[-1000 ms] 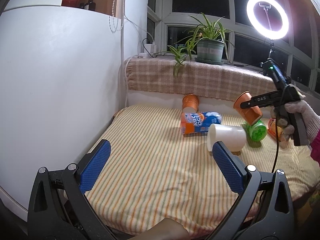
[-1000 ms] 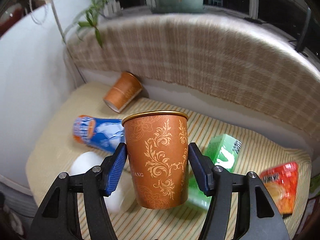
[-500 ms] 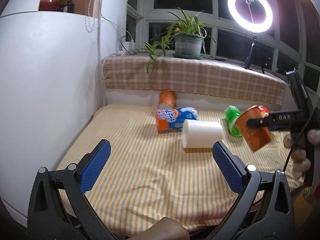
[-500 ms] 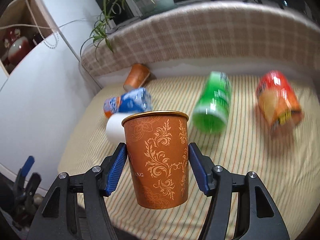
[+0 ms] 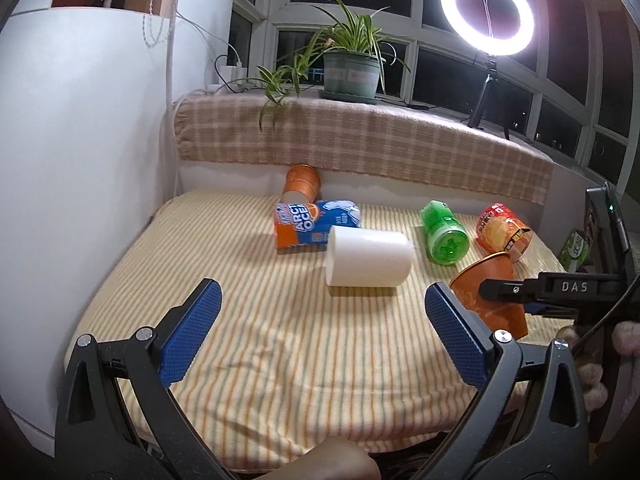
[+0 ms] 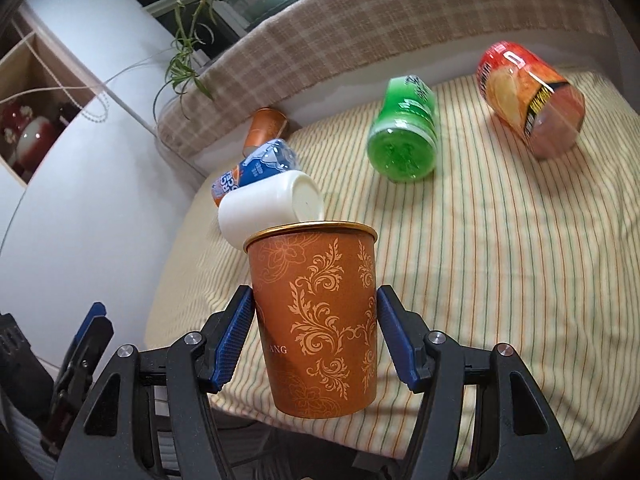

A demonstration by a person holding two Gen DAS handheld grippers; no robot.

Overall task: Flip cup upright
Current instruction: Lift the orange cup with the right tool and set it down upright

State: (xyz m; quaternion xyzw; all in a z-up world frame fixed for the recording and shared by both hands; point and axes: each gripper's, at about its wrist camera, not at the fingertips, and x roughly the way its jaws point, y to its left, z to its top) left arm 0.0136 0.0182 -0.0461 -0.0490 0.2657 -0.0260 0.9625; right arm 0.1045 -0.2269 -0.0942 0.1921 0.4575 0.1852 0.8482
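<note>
The right gripper is clamped on the orange paper cup with gold floral print and a gold rim, its blue pads pressing the wall at about mid-height on both sides; the cup is mouth-up and a little tilted, carried near the right front part of the striped yellow bedspread, and whether its base touches the cloth cannot be told. Judging by the thin wall and rolled rim, it should be very light and easy to crush, so a gentle squeeze across the middle of the body, below the stiffer rim, looks like the safest hold; the printed coating may be slightly slick. The soft bedding is an uneven base, so the cup could tip when let go. The left gripper hangs wide open and holds nothing, low over the front edge of the bed. Lying on their sides nearby are a white plastic cup, a blue-and-orange drink can, a second orange paper cup against the back ledge, a green plastic bottle and a red snack canister. The white cup is closest, but the cloth under the held cup looks free.
</note>
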